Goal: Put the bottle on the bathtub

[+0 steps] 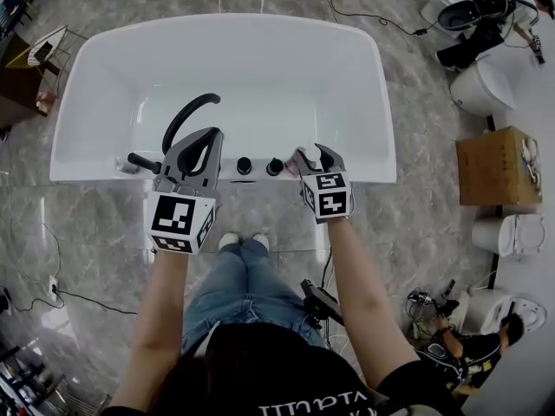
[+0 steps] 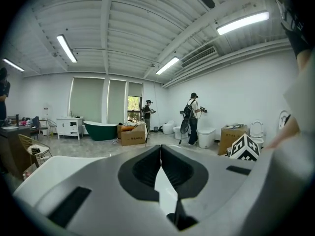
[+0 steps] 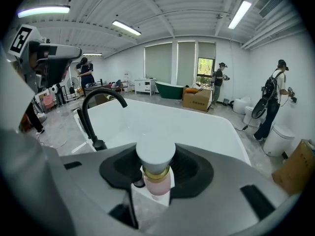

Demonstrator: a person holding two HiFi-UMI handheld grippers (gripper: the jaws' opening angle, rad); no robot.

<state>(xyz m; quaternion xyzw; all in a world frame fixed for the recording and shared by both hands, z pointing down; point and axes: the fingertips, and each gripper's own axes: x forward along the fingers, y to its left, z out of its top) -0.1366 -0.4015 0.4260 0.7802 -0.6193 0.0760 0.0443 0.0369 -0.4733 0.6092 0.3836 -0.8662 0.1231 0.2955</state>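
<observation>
Grey floor surrounds the bathtub at twelve o'clock, with the left gripper and right gripper at its near rim. Left gripper view: jaws pressed together, empty. Right gripper view: jaws pinch the pink bottle, with the faucet at ten o'clock.

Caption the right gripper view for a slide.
Pink bottle clamped in the right hand-held gripper, facing the white bathtub.

- The left gripper hangs over the near rim of the white bathtub, with the black faucet arching just beyond its tips.
- The right gripper is above the same rim, with a small bottle at its tips.
- Two black knobs sit between the grippers.
- A cardboard box stands well to the right of the right gripper.
</observation>
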